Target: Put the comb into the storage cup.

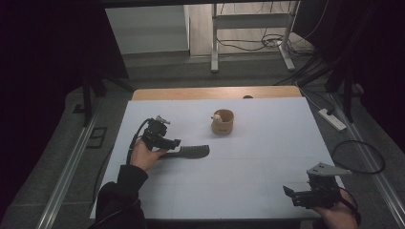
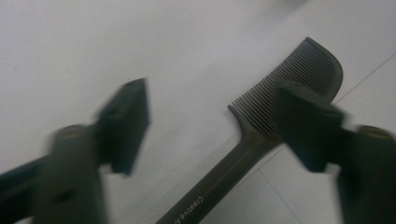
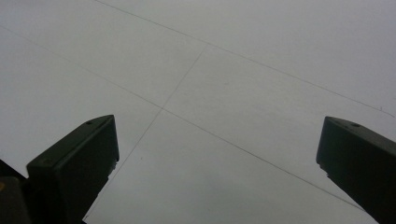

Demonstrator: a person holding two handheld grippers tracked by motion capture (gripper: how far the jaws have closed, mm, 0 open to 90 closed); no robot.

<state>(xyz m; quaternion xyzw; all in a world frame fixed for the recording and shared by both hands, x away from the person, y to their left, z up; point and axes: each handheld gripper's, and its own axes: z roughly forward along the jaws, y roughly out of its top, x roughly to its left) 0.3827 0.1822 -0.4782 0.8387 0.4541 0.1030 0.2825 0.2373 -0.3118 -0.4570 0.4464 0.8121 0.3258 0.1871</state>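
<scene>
Left gripper hovering over a dark comb on a white table, its jaws apart.

In the left gripper view, the two black jaws are standing apart around the comb, which is lying flat on the table; one jaw is sitting over the comb's teeth, the other well off to the side, and neither pad is visibly pressing on the comb. In the high view, the comb's handle end is lying under the person's left hand and its toothed end is pointing away from that hand. A small tan cup is standing beyond the comb, apart from it. Far from the comb, at the table's near right corner, the right gripper is resting with its jaws spread wide over bare table.
</scene>
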